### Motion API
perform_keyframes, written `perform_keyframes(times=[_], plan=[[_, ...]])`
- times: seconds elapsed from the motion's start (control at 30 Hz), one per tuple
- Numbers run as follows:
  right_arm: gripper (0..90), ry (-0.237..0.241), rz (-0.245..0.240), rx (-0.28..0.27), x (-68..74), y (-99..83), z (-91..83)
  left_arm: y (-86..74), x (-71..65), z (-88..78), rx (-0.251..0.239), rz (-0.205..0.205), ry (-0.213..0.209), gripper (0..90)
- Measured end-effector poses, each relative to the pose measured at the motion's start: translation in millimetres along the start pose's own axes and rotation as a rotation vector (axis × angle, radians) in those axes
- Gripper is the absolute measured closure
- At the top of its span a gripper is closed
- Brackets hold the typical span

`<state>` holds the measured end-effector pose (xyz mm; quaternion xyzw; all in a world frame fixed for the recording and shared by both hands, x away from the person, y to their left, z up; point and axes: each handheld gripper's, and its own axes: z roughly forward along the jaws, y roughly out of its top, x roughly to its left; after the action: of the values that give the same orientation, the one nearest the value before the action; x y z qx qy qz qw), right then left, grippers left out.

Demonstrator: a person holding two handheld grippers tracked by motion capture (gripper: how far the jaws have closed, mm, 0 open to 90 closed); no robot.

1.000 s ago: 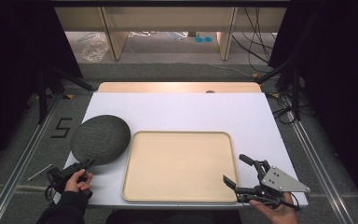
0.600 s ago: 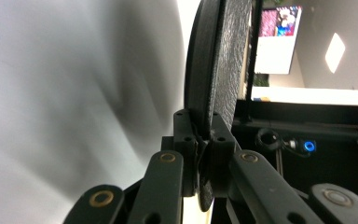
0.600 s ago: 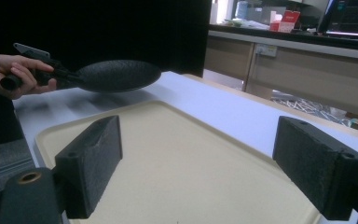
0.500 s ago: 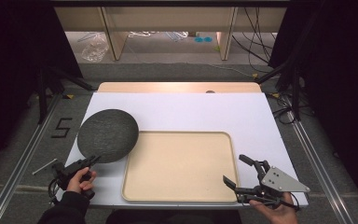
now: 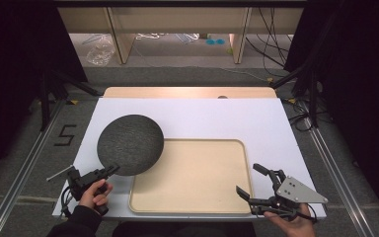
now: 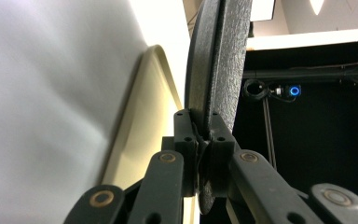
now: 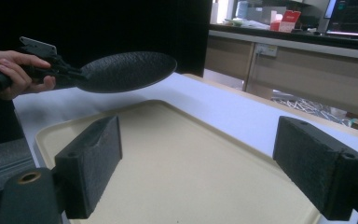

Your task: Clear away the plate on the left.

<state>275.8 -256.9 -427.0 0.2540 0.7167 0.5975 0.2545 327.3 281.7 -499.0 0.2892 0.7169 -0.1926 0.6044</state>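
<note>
**Dark plate held over the tray's corner**

The table [image 5: 256, 116] has a flat white rectangular top. A smooth beige tray [image 5: 197, 177] with rounded corners lies by its near edge. The round, rough-grained dark plate [image 5: 130, 144] hangs tilted over the tray's far-left corner, clenched at its rim by the left tongs [image 5: 109, 171]. The right tongs [image 5: 249, 181] gape wide, empty, at the tray's near-right corner.

White surface [image 5: 256, 123] carries the work area; a wooden board strip [image 5: 187, 92] runs along its far edge. Digit "5" marking [image 5: 65, 135] sits on the floor left of the surface. Metal rail [image 5: 335, 182] runs along the floor right of the surface. Beyond the surface's far edge: wooden shelf legs [image 5: 121, 39], clear plastic bag [image 5: 98, 49], blue item [image 5: 214, 42], loose cables [image 5: 271, 29].
</note>
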Motion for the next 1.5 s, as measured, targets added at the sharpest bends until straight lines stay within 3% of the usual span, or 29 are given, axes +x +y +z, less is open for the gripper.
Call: perform_keyframes(times=[0.13,0.2,0.27,0.37,0.47,0.53,0.6,0.7,0.93,1.03,1.3,1.37,1.43,1.47,1.5], plan=[[16.6,0.002,-0.001,0.013,-0.5,0.2,-0.7,-5.9,-1.6,4.4,0.024,0.006,-0.004,86.1],[16.6,0.004,0.0,-0.011,-0.1,0.0,0.3,-9.2,-1.8,7.2,0.038,-0.002,-0.013,86.1],[16.6,-0.001,0.0,0.013,-0.4,0.5,-0.7,-11.1,-3.0,8.4,0.047,0.006,-0.012,86.3],[16.6,0.003,0.0,-0.005,-0.5,0.0,0.2,-14.8,-5.0,11.5,0.06,0.011,0.002,86.2],[16.6,-0.001,0.018,0.012,0.5,-0.3,-0.5,-19.0,-6.1,15.4,0.072,0.018,0.005,86.1],[16.6,-0.01,-0.002,-0.001,-0.7,0.2,-0.4,-21.9,-6.7,18.4,0.096,0.027,0.008,86.0],[16.6,0.001,0.02,0.012,0.3,0.0,-0.7,-24.7,-6.7,21.8,0.107,0.032,0.008,86.1],[16.6,-0.011,-0.006,-0.005,-0.8,0.3,-0.2,-30.2,-8.0,27.0,0.132,0.041,0.017,86.0],[16.6,0.006,0.014,0.018,-0.3,0.2,-1.0,-39.1,-9.5,36.9,0.17,0.058,0.027,86.0],[16.6,-0.007,0.002,-0.005,-0.8,0.6,-0.7,-42.5,-9.6,40.2,0.19,0.053,0.024,85.5],[16.6,0.004,0.012,0.009,-0.2,0.1,-1.1,-53.7,-11.0,53.3,0.247,0.082,0.042,85.9],[16.6,0.002,0.0,-0.019,-1.4,0.4,-0.1,-56.6,-12.0,57.9,0.26,0.087,0.048,85.8],[16.6,0.002,0.027,0.015,0.2,0.1,-1.9,-59.7,-11.6,61.7,0.282,0.096,0.052,85.8],[16.6,0.002,0.025,0.013,0.3,0.2,-2.0,-62.3,-12.5,64.6,0.285,0.082,0.059,85.8],[16.6,-0.001,0.0,-0.017,-1.7,0.4,-0.5,-63.6,-11.5,66.8,0.299,0.097,0.051,85.9]])
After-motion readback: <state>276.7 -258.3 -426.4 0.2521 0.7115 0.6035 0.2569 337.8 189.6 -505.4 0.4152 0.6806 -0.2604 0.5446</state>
